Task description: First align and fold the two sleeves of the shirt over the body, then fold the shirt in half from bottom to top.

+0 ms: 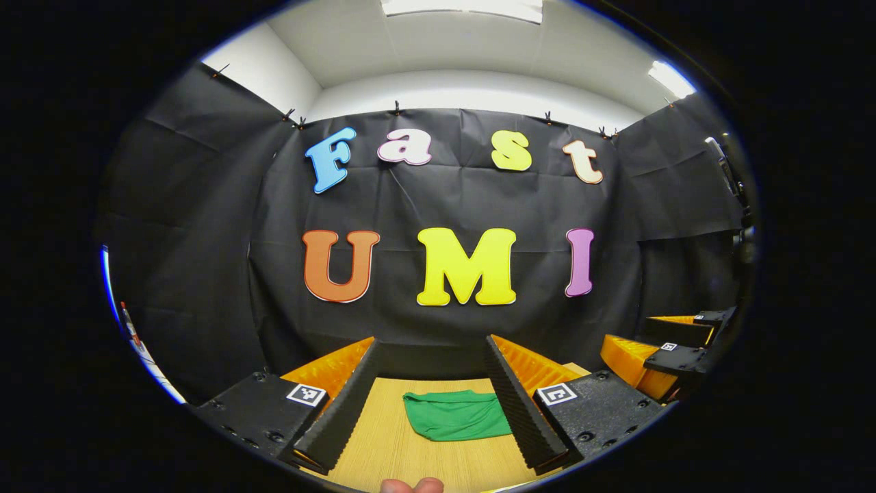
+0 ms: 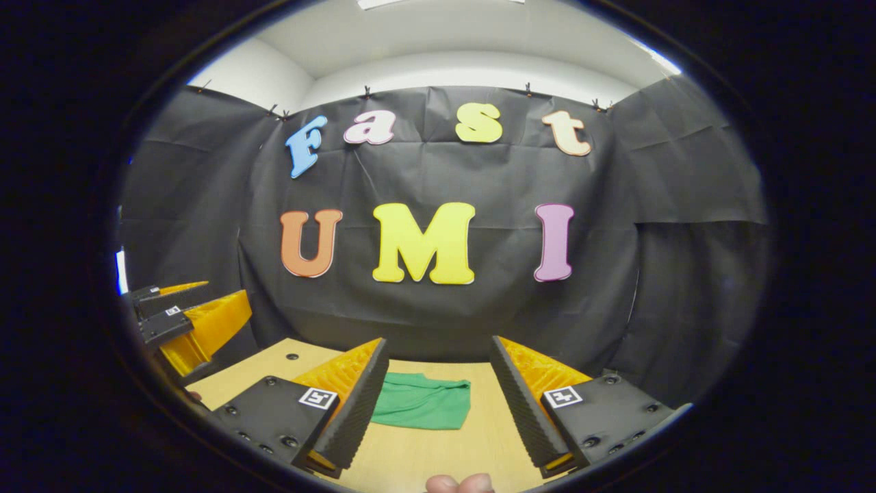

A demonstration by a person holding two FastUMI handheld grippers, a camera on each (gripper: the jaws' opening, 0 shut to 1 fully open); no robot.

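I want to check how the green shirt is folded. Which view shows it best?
The right gripper view: the green shirt lies on the table with only its left edge behind a finger. In the left gripper view the shirt has its right side hidden behind a finger of the open left gripper.

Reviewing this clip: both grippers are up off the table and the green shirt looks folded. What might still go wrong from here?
1. The green cloth shirt lies as a compact bundle with uneven, rumpled edges on the light wooden table; the fold may be judged untidy or could spring open.
2. The left gripper and right gripper are both open and touching nothing; lowering either for a correction could snag the top layer and undo the fold.
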